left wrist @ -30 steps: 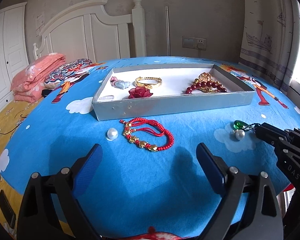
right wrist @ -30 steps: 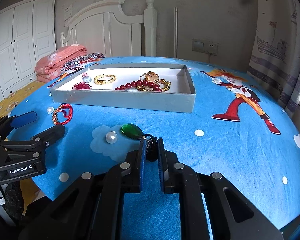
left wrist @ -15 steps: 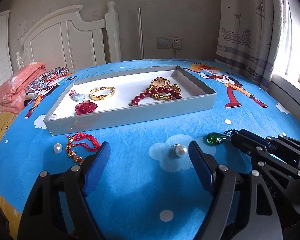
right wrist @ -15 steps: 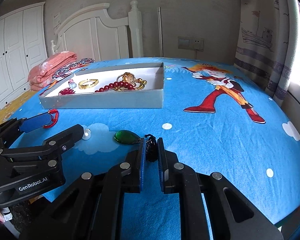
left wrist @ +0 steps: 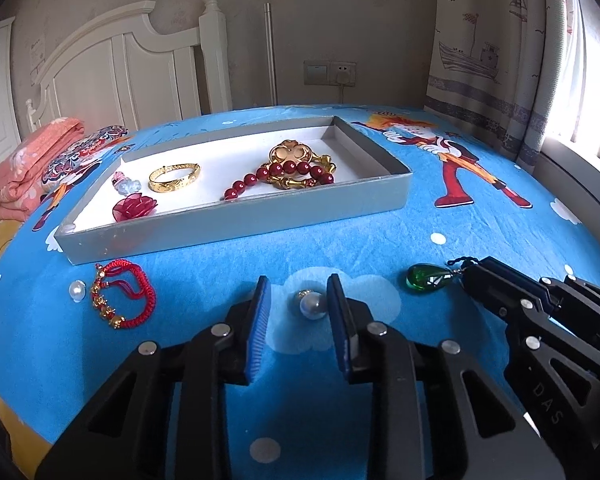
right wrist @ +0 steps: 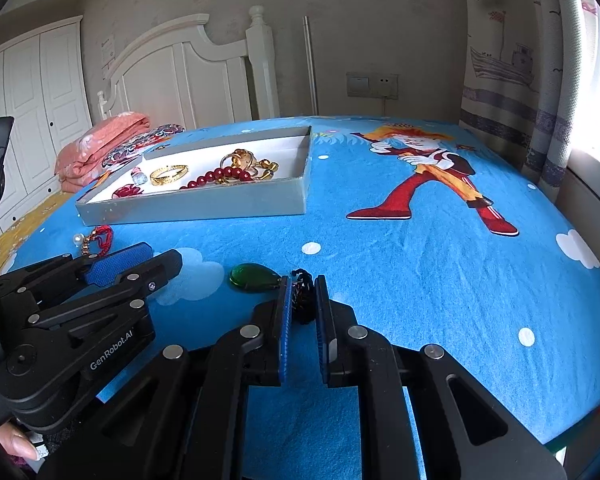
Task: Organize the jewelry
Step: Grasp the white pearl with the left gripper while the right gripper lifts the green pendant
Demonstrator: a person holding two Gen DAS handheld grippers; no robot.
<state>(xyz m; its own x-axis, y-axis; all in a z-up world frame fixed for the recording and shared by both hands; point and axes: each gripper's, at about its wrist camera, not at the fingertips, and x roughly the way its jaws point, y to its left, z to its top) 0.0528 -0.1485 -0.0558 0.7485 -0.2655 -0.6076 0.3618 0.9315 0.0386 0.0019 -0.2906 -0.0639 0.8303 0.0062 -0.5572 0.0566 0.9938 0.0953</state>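
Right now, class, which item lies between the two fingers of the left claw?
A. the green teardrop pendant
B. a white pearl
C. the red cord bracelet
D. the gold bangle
B: in the left wrist view the white pearl lies on the blue cloth between the open fingers of the left claw, not yet gripped.

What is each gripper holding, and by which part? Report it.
The right gripper pinches the green pendant by its black cord knot. The left gripper holds nothing; its open jaws straddle a pearl.

Pearl earring on blue sheet, between parted pads of left hand-held gripper
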